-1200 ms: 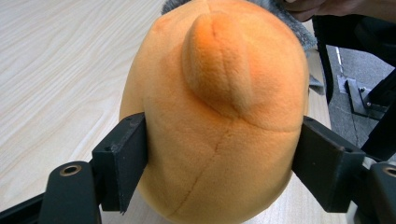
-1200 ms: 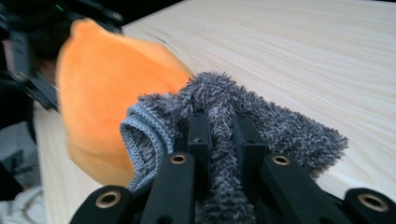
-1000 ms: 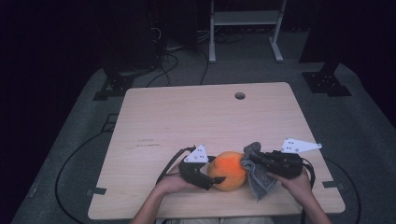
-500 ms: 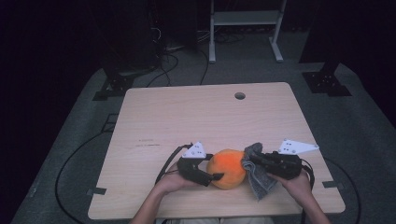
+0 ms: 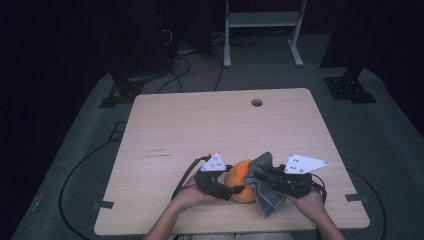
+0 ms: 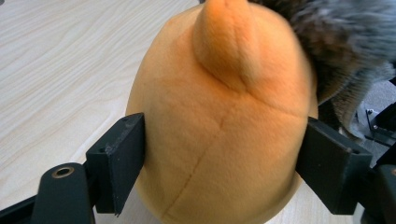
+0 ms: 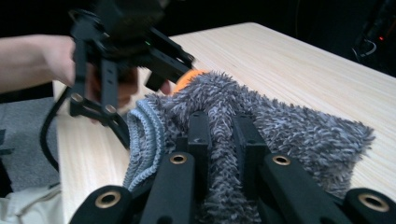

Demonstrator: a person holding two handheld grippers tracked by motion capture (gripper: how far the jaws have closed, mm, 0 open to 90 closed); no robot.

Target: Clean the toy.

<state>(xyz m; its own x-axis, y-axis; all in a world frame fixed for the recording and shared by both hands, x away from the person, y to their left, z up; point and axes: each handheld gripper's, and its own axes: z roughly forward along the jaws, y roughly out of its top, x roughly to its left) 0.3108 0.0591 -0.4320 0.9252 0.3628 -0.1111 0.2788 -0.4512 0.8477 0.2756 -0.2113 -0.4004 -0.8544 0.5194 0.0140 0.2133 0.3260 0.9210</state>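
An orange plush toy (image 5: 240, 179) lies near the table's front edge, between my two hands. My left gripper (image 5: 235, 189) is shut on it; in the left gripper view both black pads (image 6: 122, 161) press the sides of the orange plush toy (image 6: 219, 130), whose pointed tip faces away. My right gripper (image 5: 260, 176) is shut on a grey fluffy cloth (image 5: 264, 187) and holds it against the toy's right side. In the right gripper view the grey cloth (image 7: 243, 116) bunches between the closed jaws of the right gripper (image 7: 218, 119), with a bit of orange plush (image 7: 187, 77) and the left gripper (image 7: 126, 51) beyond.
The light wooden table (image 5: 200, 125) has a small round hole (image 5: 257, 102) near its far edge. Cables trail from both grippers off the front edge. Dark floor, cables and a white stand frame (image 5: 262, 30) lie beyond the table.
The right gripper has carried the grey cloth a little to the left and up over the toy's right side. The left gripper keeps its grip in place.
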